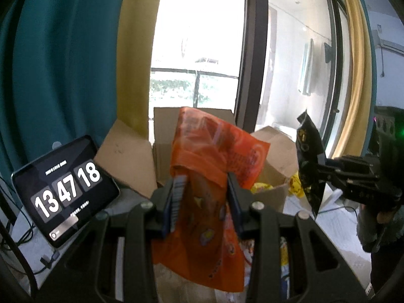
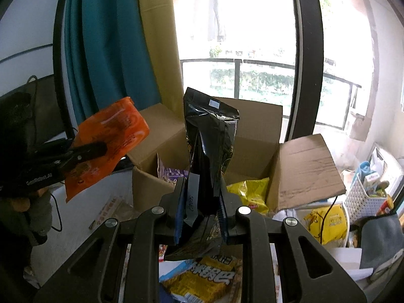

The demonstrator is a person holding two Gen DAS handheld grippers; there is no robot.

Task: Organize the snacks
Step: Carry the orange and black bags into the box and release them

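Two snack packs were held in the air at this moment, one per gripper, both in front of an open brown cardboard box (image 2: 255, 136) whose flaps were folded outward. The crinkled orange plastic snack bag (image 1: 214, 156) was clamped in the left gripper (image 1: 205, 197), jaws part closed on its middle, the bag buckled between the pads with its lower end hanging below them. The glossy black foil pouch (image 2: 210, 146) was pinched upright in the right gripper (image 2: 202, 207), jaws nearly shut on its lower part, the sealed top standing above the box rim.

Both packs were judged light, soft and air-filled, with slippery film and probably brittle contents; a firm squeeze could crush them. A hold on the flat sealed edge or on a gathered fold was judged safer than one across the puffed belly. The black pouch's tall free top was judged liable to sway.

Both grippers were pointed gently downward toward the box, the left gripper to the left of the right one and well apart from it. A yellow snack bag (image 2: 250, 192) already lay inside the box. A tablet showing a clock (image 1: 65, 189) stood on the bench (image 1: 25, 237) to the left.
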